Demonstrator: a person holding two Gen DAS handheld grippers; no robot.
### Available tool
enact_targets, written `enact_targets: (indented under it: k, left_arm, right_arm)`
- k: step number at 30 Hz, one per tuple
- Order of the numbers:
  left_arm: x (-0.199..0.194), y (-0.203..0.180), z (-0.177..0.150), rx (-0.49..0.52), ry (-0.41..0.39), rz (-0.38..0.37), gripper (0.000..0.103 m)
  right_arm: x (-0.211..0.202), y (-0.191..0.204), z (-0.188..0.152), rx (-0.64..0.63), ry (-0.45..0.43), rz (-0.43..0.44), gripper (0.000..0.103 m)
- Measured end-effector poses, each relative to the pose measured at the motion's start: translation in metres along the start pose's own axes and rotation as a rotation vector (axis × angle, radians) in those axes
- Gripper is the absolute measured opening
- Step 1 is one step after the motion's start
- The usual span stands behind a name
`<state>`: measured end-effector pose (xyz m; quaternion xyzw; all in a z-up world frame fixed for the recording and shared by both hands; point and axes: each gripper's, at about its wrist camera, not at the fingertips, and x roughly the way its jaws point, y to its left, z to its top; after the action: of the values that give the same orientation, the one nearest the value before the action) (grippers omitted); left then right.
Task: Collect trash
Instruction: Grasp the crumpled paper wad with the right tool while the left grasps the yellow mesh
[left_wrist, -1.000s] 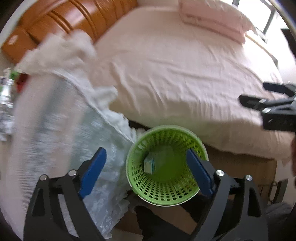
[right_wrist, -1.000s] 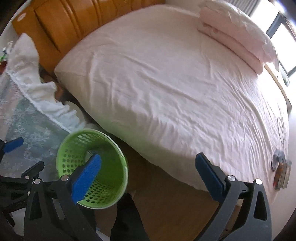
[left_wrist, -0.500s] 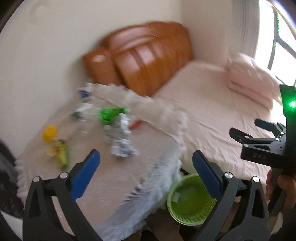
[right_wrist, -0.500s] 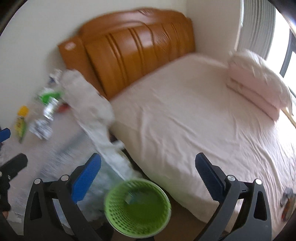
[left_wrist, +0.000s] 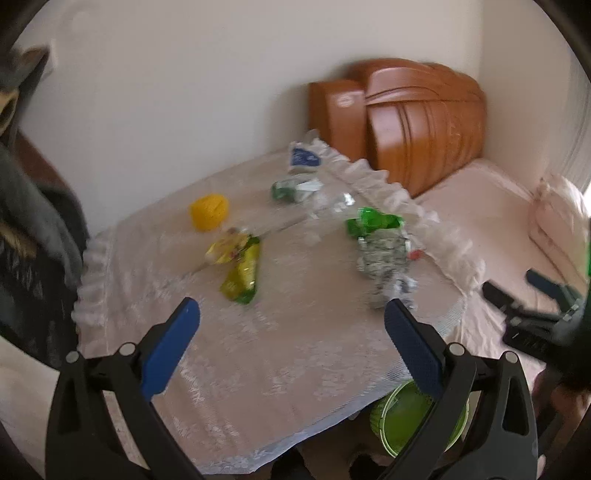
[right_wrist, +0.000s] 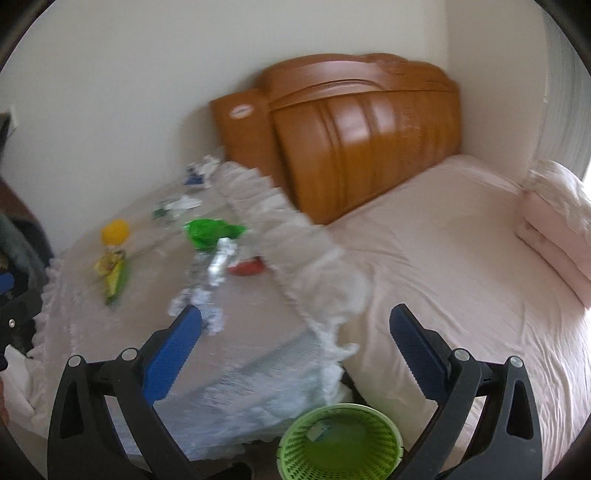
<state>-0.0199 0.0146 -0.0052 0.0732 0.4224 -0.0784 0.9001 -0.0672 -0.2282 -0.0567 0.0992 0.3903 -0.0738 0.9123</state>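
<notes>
Motion blur smears the wrappers (left_wrist: 384, 258) on the bench (left_wrist: 258, 332). The green basket (left_wrist: 417, 417) sits half hidden behind the left tool (left_wrist: 291, 317) finger.

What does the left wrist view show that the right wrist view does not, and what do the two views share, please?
Only the left wrist view shows the right gripper from outside, open over the bed, and dark clothing at far left. Only the right wrist view shows the green basket whole, with a small item inside, and most of the pink bedsheet. Both show the lace-covered table, yellow cup, yellow-green wrapper, green bag, crumpled silver wrapper and wooden headboard.
</notes>
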Motion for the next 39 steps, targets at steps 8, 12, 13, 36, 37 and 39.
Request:
enact_targets:
  k: [8, 12, 13, 36, 37, 39]
  left_arm:
    - [0.011, 0.05, -0.005, -0.056, 0.012, 0.055, 0.096]
    - [0.021, 0.067, -0.007, -0.059, 0.03, 0.076, 0.096]
    - [0.023, 0.07, -0.008, -0.059, 0.034, 0.08, 0.096]
    - [0.133, 0.138, 0.042, -0.068, 0.105, 0.045, 0.096]
    - [0.149, 0.144, 0.054, -0.088, 0.11, 0.053, 0.096]
    - [0.171, 0.151, 0.072, -0.109, 0.097, 0.053, 0.096]
  right_arm:
    - [0.069, 0.077, -0.006, -0.141, 0.103, 0.06, 0.101]
    - [0.093, 0.091, -0.009, -0.128, 0.14, 0.057, 0.101]
    - [0.1, 0.093, -0.009, -0.121, 0.152, 0.055, 0.101]
    - [0.108, 0.103, -0.013, -0.06, 0.245, 0.112, 0.039]
    - [0.104, 0.107, -0.011, -0.063, 0.238, 0.118, 0.039]
    - [0.094, 0.115, -0.007, -0.074, 0.219, 0.133, 0.039]
